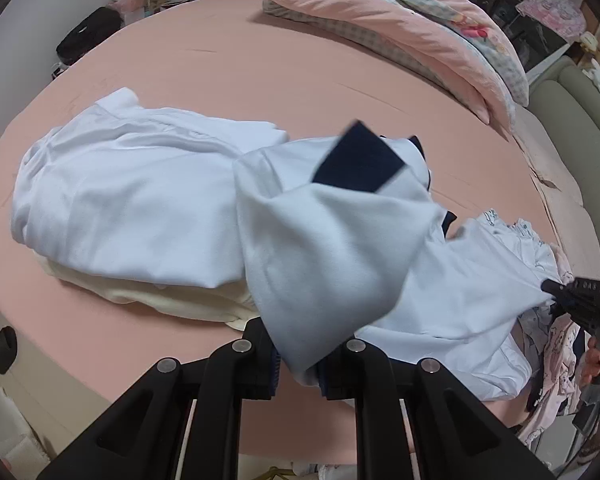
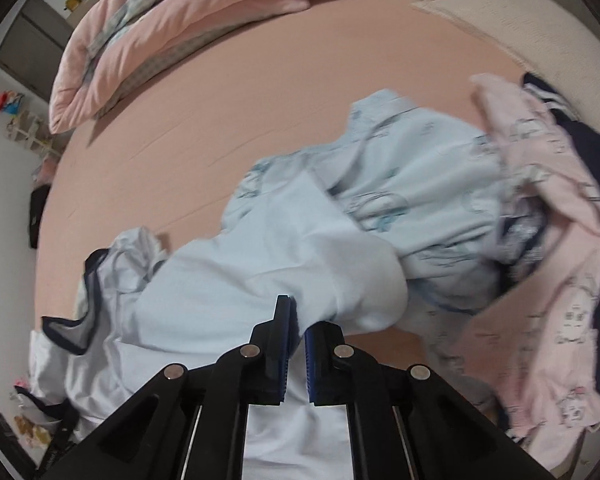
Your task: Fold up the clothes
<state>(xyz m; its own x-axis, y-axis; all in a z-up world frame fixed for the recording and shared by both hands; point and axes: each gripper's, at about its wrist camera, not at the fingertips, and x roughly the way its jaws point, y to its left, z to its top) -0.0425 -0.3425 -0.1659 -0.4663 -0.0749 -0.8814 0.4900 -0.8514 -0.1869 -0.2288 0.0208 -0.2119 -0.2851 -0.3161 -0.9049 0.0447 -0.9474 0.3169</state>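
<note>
Pale blue garment [image 1: 332,248] clamped by both grippers; only left view shows folded stack [image 1: 120,208]

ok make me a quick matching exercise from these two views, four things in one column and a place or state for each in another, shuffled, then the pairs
Things:
1. pale blue shirt with navy trim
2. white folded garment
3. cream garment
4. pink quilt

Places or states:
A. heaped at the far edge of the bed
B. lying under the white folded garment
C. clamped by both tongs, left tongs and right tongs
D. resting flat on top of a small stack on the pink sheet

Pairs: 1-C, 2-D, 3-B, 4-A
</note>
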